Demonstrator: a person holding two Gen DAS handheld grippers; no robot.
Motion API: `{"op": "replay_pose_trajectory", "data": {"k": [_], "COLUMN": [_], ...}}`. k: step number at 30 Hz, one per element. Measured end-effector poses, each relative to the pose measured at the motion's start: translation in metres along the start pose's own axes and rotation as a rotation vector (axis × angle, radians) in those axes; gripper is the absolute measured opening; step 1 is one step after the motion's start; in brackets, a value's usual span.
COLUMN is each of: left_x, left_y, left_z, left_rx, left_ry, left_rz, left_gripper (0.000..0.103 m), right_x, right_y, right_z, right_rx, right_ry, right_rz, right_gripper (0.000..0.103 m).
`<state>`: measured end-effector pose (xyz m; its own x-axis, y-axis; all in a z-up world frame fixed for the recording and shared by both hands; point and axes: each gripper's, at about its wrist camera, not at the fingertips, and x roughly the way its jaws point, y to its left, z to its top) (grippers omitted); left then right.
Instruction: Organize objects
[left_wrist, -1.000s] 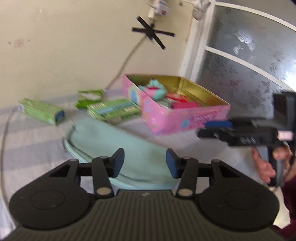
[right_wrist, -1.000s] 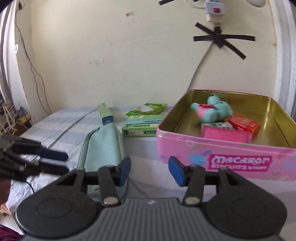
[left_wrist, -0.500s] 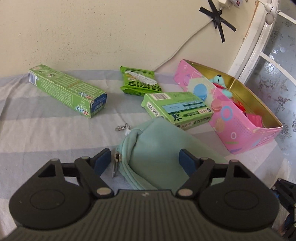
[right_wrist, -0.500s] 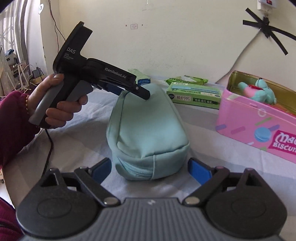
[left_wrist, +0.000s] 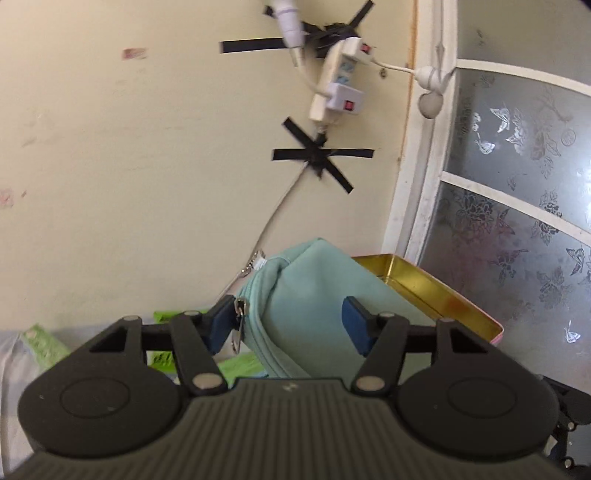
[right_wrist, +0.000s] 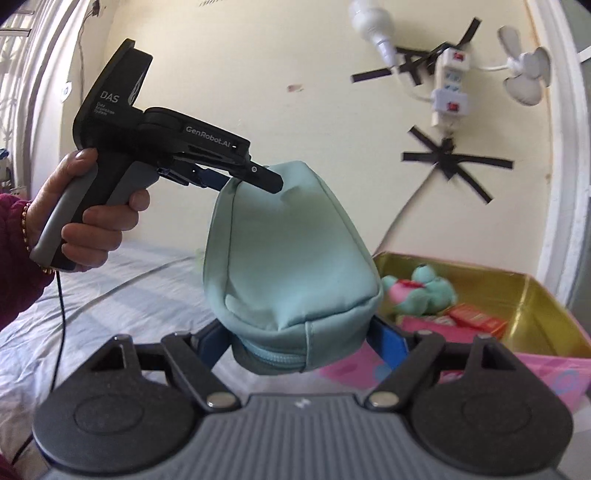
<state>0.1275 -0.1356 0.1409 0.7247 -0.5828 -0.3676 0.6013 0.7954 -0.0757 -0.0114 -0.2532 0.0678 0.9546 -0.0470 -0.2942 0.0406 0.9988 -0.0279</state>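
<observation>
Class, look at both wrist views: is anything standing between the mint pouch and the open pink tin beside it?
Nothing visible does. The mint pouch hangs in the air, gripped at opposite ends by the left gripper and right gripper. The pink tin sits open, though a plush toy and small boxes already occupy part of it.

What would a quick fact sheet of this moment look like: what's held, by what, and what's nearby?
held item: mint-green zip pouch, lifted off the bed
left tongs: closed on the pouch's zipper end
right tongs: closed on the pouch's other end
nearby: pink biscuit tin, open, beside the pouch
in tin: teal plush toy, red box
</observation>
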Motion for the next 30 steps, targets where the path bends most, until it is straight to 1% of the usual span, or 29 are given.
{"op": "replay_pose_trajectory", "data": {"k": [2, 4, 6, 8, 9, 11, 12, 13, 14, 15, 17, 19, 22, 25, 28, 30], "left_x": [0.032, 0.065, 0.101, 0.13, 0.143, 0.162, 0.17, 0.179, 0.184, 0.189, 0.19, 0.184, 0.175, 0.159, 0.138, 0.125], "left_y": [-0.025, -0.047, -0.066, -0.086, -0.096, -0.122, -0.132, -0.142, -0.15, -0.156, -0.164, -0.166, -0.159, -0.15, -0.142, -0.135], "left_z": [0.017, 0.031, 0.04, 0.041, 0.041, 0.035, 0.032, 0.029, 0.025, 0.022, 0.014, 0.007, 0.003, 0.0, -0.006, -0.01], "left_rx": [0.036, 0.052, 0.037, 0.043, 0.061, 0.132, 0.162, 0.192, 0.214, 0.237, 0.291, 0.317, 0.28, 0.228, 0.203, 0.187], "left_ry": [0.011, 0.03, 0.066, 0.098, 0.109, 0.114, 0.119, 0.127, 0.135, 0.14, 0.139, 0.14, 0.162, 0.184, 0.182, 0.175], "left_rz": [-0.019, -0.046, -0.081, -0.116, -0.117, -0.112, -0.102, -0.084, -0.064, -0.036, 0.036, 0.082, 0.12, 0.154, 0.188, 0.208], "left_gripper": [0.065, 0.065, 0.065, 0.064, 0.063, 0.06, 0.06, 0.06, 0.06, 0.06, 0.06, 0.061, 0.061, 0.062, 0.063, 0.068], "right_x": [-0.005, -0.007, -0.004, 0.002, 0.007, 0.021, 0.028, 0.035, 0.044, 0.051, 0.059, 0.058, 0.051, 0.042, 0.031, 0.022], "right_y": [-0.02, -0.048, -0.075, -0.1, -0.112, -0.135, -0.143, -0.15, -0.156, -0.161, -0.168, -0.171, -0.171, -0.168, -0.162, -0.154], "right_z": [0.001, 0.005, 0.006, 0.007, 0.007, 0.005, 0.002, 0.001, -0.001, -0.005, -0.012, -0.017, -0.017, -0.018, -0.014, -0.012], "right_rx": [0.026, 0.072, 0.107, 0.123, 0.136, 0.167, 0.174, 0.178, 0.182, 0.189, 0.221, 0.251, 0.25, 0.26, 0.275, 0.284], "right_ry": [-0.037, -0.061, -0.084, -0.091, -0.084, -0.066, -0.053, -0.032, -0.004, 0.009, 0.022, 0.016, -0.016, -0.032, -0.064, -0.088], "right_rz": [-0.061, -0.105, -0.151, -0.209, -0.235, -0.267, -0.277, -0.286, -0.293, -0.306, -0.312, -0.305, -0.318, -0.318, -0.314, -0.316], "right_gripper": [0.082, 0.082, 0.082, 0.082, 0.082, 0.082, 0.082, 0.083, 0.086, 0.086, 0.086, 0.09, 0.095, 0.095, 0.095, 0.095]}}
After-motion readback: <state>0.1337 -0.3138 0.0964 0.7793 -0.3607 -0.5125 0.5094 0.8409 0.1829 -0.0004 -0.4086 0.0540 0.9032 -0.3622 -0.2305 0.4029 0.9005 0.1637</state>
